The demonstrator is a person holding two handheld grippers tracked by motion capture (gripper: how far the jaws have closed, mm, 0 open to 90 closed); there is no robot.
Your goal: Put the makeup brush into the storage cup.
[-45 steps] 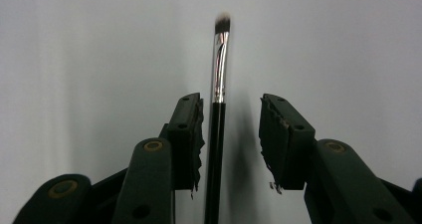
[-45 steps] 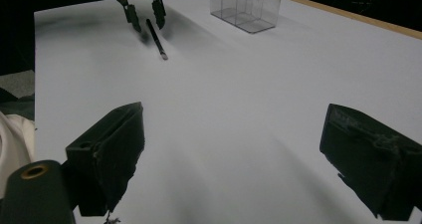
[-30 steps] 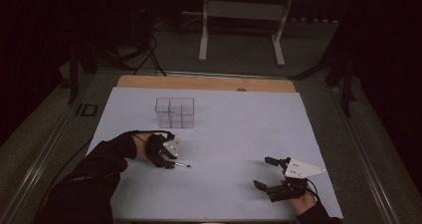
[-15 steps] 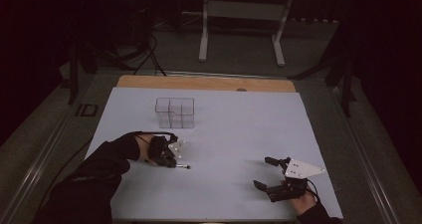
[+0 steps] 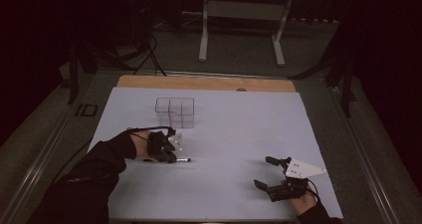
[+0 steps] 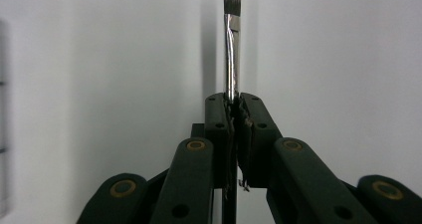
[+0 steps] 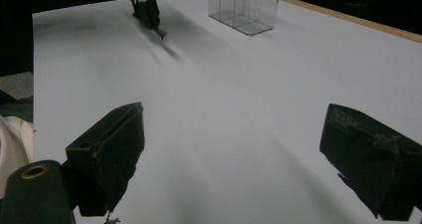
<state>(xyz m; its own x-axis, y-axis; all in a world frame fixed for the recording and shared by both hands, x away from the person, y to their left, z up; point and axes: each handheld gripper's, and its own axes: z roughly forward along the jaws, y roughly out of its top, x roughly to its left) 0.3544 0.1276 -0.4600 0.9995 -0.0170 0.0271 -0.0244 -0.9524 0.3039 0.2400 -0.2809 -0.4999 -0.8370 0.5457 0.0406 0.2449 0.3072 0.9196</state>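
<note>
a slim makeup brush (image 6: 231, 50), with a glossy metal ferrule and a soft rounded tuft that is dark at the base and pale at the tip, sits clamped between the matte black fingers of the left gripper (image 6: 233, 104), which have just closed on its handle. in the high view the left gripper (image 5: 168, 153) holds the brush (image 5: 182, 160) low over the smooth white tabletop (image 5: 234, 134), left of centre and just in front of a clear, square-walled plastic organizer (image 5: 174, 111) with compartments. the right gripper (image 5: 264, 171) rests near the tabletop's front right corner, its worn padded fingers (image 7: 107, 157) spread wide with nothing between them. a wide stretch of bare white surface lies between the two grippers, and a wooden strip (image 5: 204, 83) borders the far edge.
</note>
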